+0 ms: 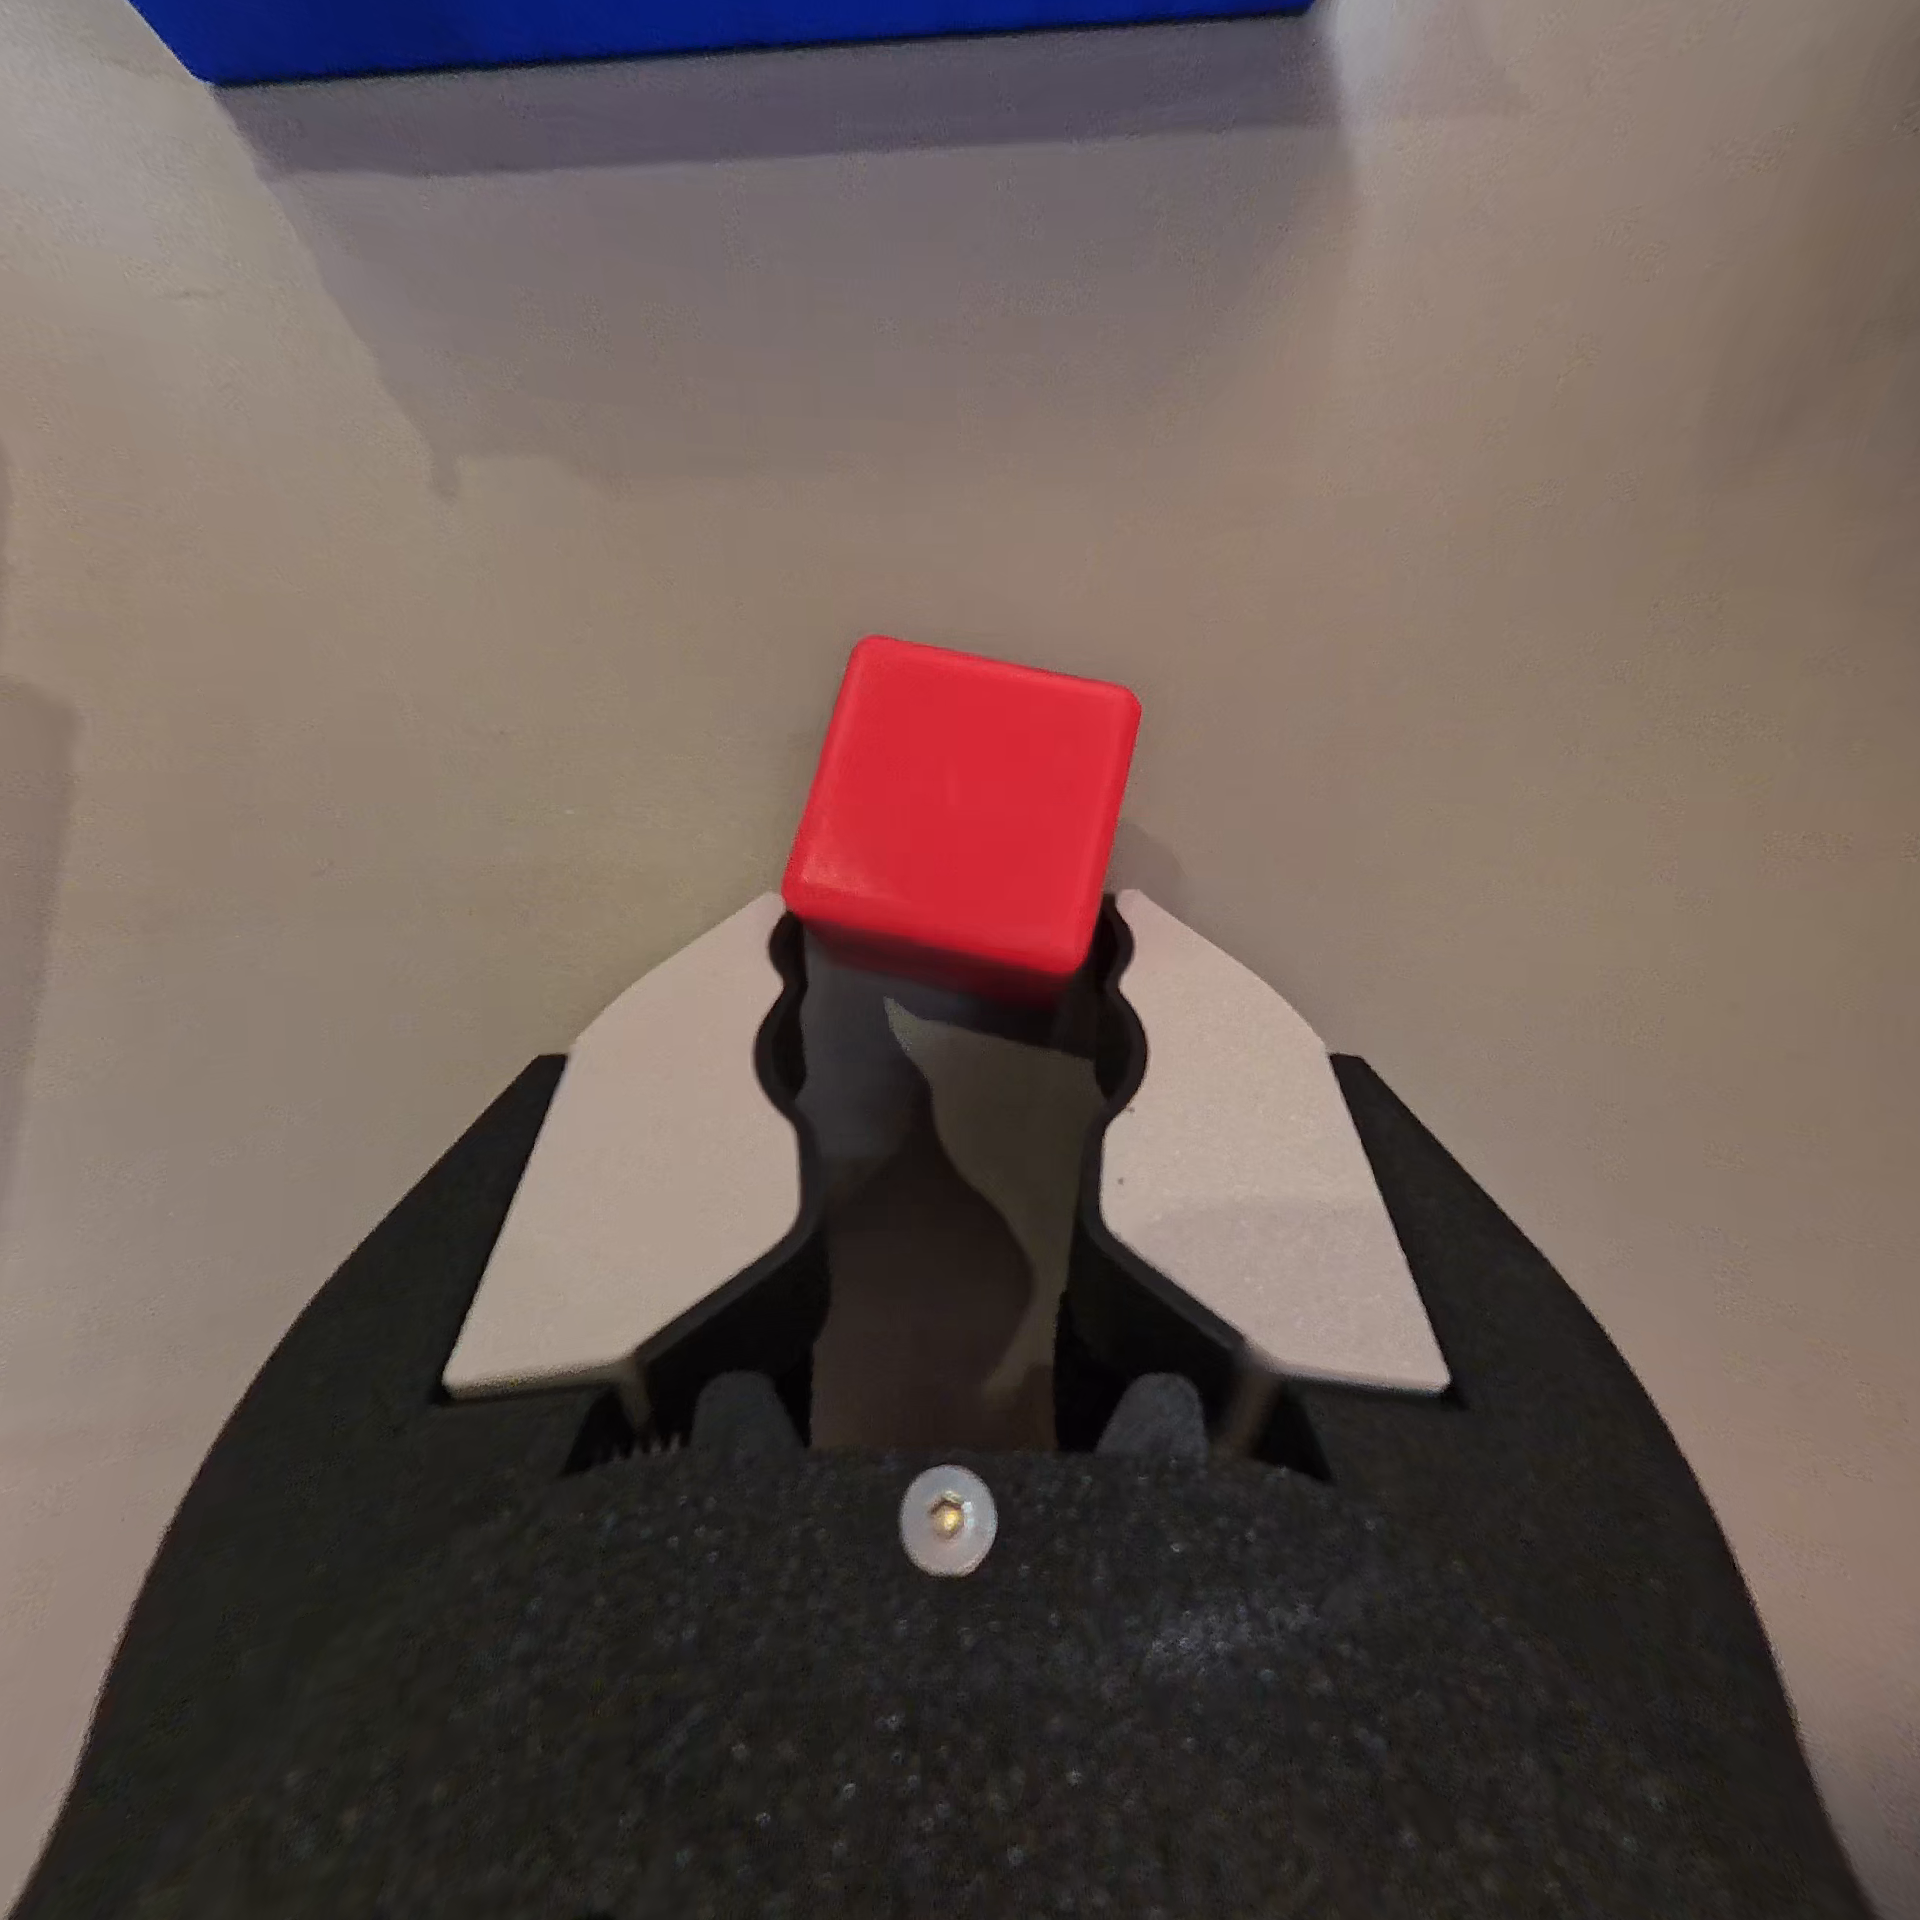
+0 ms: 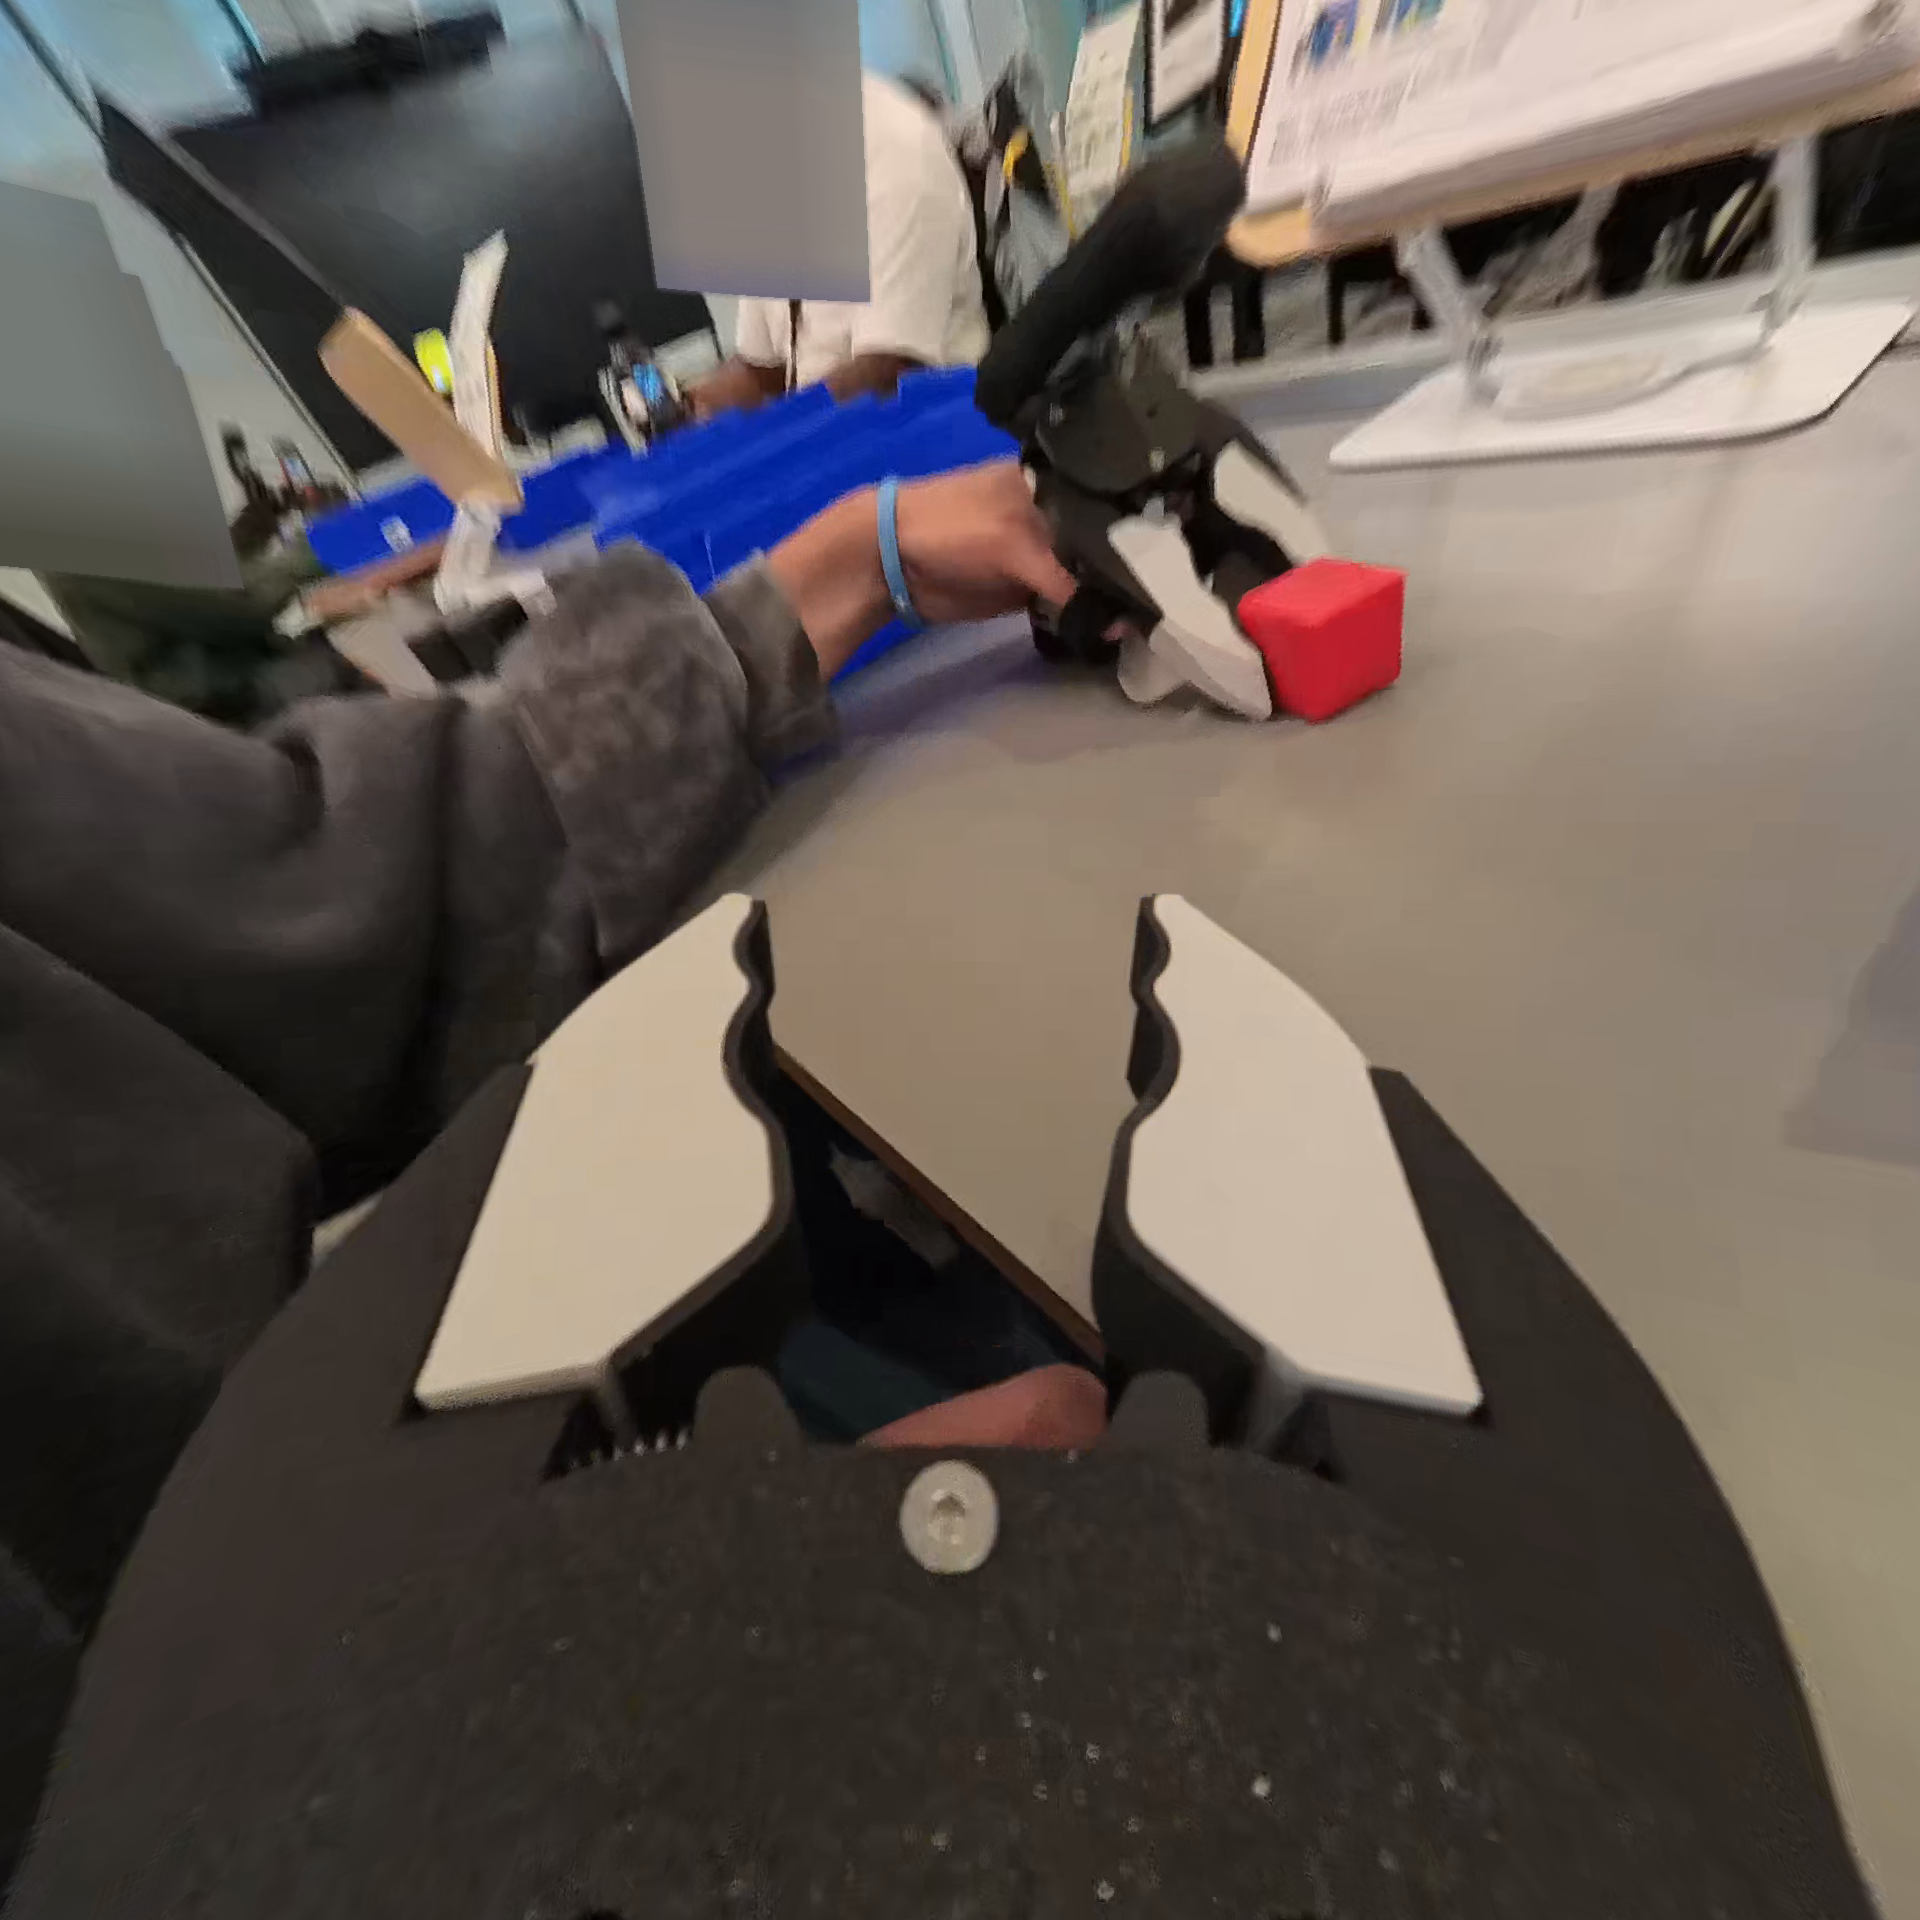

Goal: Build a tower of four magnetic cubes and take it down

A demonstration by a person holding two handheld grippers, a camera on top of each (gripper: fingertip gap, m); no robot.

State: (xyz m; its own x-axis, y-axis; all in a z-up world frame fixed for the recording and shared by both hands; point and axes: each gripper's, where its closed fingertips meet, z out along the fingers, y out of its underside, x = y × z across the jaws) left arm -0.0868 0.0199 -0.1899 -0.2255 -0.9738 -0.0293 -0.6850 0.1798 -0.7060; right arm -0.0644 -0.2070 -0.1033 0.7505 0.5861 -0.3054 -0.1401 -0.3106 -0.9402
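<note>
Your left gripper [image 1: 951, 925] fills the lower part of the left wrist view, and its white fingers [image 1: 665, 1143] are clenched on the near end of a red cube [image 1: 961, 810], which juts out past the tips toward twelve o'clock. From the right wrist view that same cube [image 2: 1325, 649] looks to be sitting on the grey table [image 2: 1455, 935], or just off it; the blur there makes it hard to say which. Your right gripper [image 2: 951, 925] is released, jaws spread with nothing between them, hanging over the near edge of the table while the left one [image 2: 1205, 623] works well away at one o'clock, your left hand [image 2: 956, 551] on its handle. Farther out, blue bins [image 2: 748, 478] line the far side at eleven o'clock, and in the left wrist view a blue edge [image 1: 727, 36] shows at twelve. Only one cube appears in either view, with nothing stacked on or under it. Judging by that, you are either at the very start, placing the base, or at the end, setting down the last cube; the other three are out of sight.
</note>
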